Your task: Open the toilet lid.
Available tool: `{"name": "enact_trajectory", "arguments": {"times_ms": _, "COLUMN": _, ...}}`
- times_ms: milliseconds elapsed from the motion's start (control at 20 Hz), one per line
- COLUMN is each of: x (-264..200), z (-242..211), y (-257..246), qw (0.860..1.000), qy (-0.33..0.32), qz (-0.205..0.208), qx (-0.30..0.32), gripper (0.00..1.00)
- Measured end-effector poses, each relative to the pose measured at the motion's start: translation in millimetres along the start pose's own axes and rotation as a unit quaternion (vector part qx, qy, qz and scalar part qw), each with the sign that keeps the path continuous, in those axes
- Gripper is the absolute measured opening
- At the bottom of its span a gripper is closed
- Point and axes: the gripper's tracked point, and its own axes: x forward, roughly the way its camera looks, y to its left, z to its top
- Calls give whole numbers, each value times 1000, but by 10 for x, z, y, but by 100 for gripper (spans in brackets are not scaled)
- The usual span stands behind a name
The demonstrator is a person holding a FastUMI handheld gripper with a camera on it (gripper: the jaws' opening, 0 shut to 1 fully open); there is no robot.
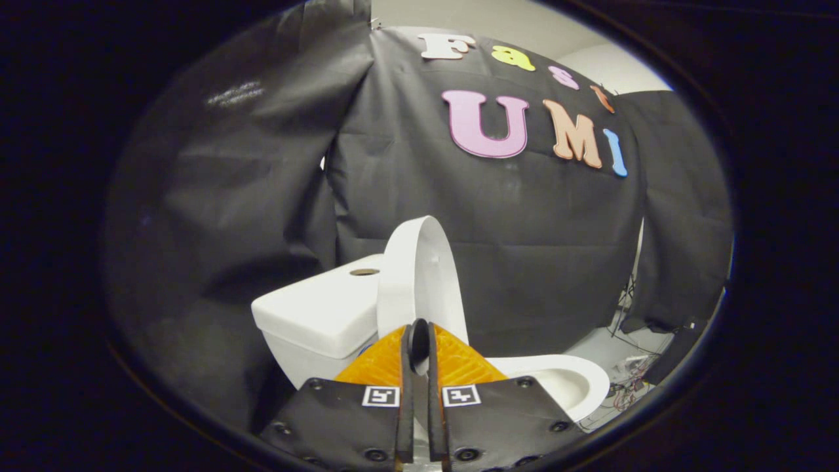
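Toilet lid [419, 275] stands nearly upright at twelve o'clock just beyond the gripper [419, 337], beside the tank [314, 314], fingers nearly closed and seemingly pinching its lower edge — looks rigid, light, slick plastic, best gripped at its rim.

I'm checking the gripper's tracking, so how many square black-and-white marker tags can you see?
2: one marker tag on the left finger, one marker tag on the right, either side of the gripper, which is nearly shut around the raised toilet lid edge.

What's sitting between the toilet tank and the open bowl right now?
In the gripper view, the raised toilet lid stands on edge between the tank and the bowl. The gripper fingers are nearly closed just before the lid's lower edge.
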Motion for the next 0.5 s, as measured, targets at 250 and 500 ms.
{"name": "enact_trajectory", "arguments": {"times_ms": 250, "x": -15, "z": -2, "y": 179, "qw": 1000, "qy": -2, "qz": 22, "qx": 0, "gripper": 32}}
{"name": "enact_trajectory", "arguments": {"times_ms": 500, "x": -10, "z": -74, "y": 460, "qw": 998, "qy": 7, "qz": 69, "qx": 7, "gripper": 61}}
